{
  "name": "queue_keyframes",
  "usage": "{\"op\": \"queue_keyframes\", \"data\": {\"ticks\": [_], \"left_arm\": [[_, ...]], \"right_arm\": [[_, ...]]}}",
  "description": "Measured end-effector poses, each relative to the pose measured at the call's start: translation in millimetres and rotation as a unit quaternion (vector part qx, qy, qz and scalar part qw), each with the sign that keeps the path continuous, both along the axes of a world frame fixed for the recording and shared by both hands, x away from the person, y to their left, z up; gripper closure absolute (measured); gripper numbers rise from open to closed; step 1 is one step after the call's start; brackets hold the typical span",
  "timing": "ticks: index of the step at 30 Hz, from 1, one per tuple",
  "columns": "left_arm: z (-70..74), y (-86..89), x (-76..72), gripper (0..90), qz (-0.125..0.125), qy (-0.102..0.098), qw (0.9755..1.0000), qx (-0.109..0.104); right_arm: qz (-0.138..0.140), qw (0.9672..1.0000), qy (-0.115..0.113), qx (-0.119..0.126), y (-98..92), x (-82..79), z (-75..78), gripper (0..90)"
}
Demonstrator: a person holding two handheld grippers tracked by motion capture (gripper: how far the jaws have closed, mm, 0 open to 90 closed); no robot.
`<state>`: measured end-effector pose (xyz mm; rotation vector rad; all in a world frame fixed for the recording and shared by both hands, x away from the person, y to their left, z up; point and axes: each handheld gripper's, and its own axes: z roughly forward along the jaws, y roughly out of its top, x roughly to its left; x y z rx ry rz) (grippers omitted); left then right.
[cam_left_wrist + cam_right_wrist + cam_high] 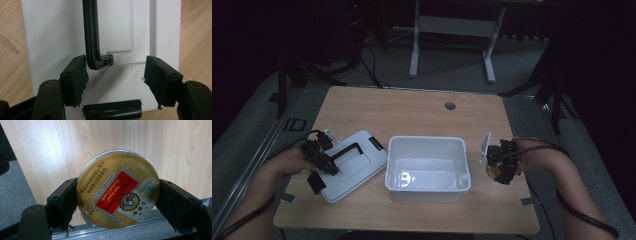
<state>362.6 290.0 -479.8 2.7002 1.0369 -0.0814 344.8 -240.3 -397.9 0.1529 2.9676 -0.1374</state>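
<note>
lid (62,32) cropped by frame edge

Glossy metal tin (117,188), matt wooden table (412,107)

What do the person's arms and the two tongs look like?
Both forearms are bare, with no sleeves to be seen. Each hand carries black tongs: the left tongs and right tongs each have two blocky black jaws with small screw holes and worn pad edges. A black cable trails from each, and a pale plate stands on the right one.
</note>
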Motion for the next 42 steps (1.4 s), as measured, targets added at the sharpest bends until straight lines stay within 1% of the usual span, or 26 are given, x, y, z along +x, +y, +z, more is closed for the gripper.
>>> {"op": "queue_keyframes", "data": {"ticks": [1,3,7,10,15,19,21,25,30,34,37,42], "left_arm": [[0.4,-0.2,-0.1,34.5,0.000,-0.001,1.0000,-0.001],[1.2,-0.9,-0.1,34.6,0.000,-0.002,1.0000,0.001],[1.5,-1.9,-0.3,34.5,-0.002,-0.002,1.0000,0.001],[1.3,-1.9,-0.4,34.5,-0.003,-0.003,1.0000,0.001],[1.4,-1.1,-1.0,34.5,-0.003,0.000,1.0000,0.005],[2.5,-0.5,-1.3,34.6,-0.001,-0.003,1.0000,0.003],[2.9,-0.4,-1.3,34.5,0.000,-0.003,1.0000,0.003],[3.2,-1.0,-1.1,34.5,-0.003,-0.003,1.0000,0.003],[3.0,-2.5,-0.5,34.6,-0.004,-0.003,1.0000,0.005],[3.5,-2.6,-0.6,34.6,-0.004,-0.003,1.0000,0.005],[3.8,-1.1,-0.9,34.5,-0.004,-0.004,1.0000,0.005],[4.0,0.6,-1.8,34.5,-0.002,-0.005,1.0000,0.006]], "right_arm": [[0.001,1.0000,-0.004,0.000,5.7,-1.6,7.4,20.7],[0.000,1.0000,-0.008,0.000,10.9,-3.0,13.9,20.7],[0.011,0.9997,-0.021,0.001,22.9,-5.8,26.2,20.8],[0.020,0.9993,-0.031,-0.003,31.9,-8.1,31.9,20.7],[0.028,0.9991,-0.033,0.001,45.9,-12.0,37.6,20.8],[0.032,0.9991,-0.029,0.007,57.0,-13.6,39.6,20.8],[0.033,0.9990,-0.029,0.005,63.0,-14.4,40.6,20.8],[0.047,0.9983,-0.031,0.013,77.0,-16.1,44.7,20.8],[0.058,0.9976,-0.033,0.017,93.4,-17.9,47.0,20.8],[0.071,0.9968,-0.031,0.018,106.5,-17.8,44.0,20.8],[0.081,0.9963,-0.021,0.017,114.1,-17.3,38.3,20.7],[0.085,0.9961,-0.015,0.020,123.1,-14.8,31.5,20.8]]}}
